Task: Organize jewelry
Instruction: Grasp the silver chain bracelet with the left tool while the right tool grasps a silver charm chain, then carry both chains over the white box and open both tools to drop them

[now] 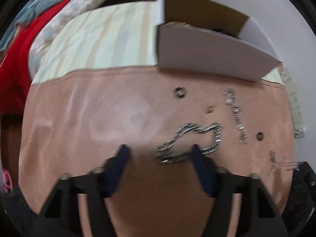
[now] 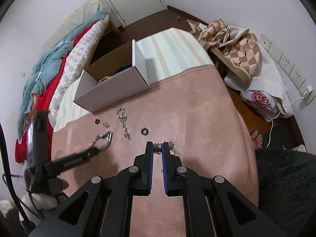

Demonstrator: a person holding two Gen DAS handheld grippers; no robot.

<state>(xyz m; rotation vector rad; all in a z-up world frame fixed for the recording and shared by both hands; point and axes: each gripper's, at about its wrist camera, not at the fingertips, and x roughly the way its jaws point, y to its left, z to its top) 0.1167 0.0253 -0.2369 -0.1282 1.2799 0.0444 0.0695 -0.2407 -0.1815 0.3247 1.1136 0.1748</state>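
Jewelry lies on a pink blanket. My left gripper is open, its fingers on either side of a looped silver chain bracelet, which also shows in the right wrist view. My right gripper is shut on a small silver beaded piece with a thin chain beside it. A straight silver chain, a dark ring, a second dark ring and a small clasp lie apart. An open white box holds some jewelry.
A striped sheet lies beyond the blanket. Red and teal bedding is piled at left. A checked bag and a white bag sit at right by wall sockets. The left gripper's body reaches in from the left.
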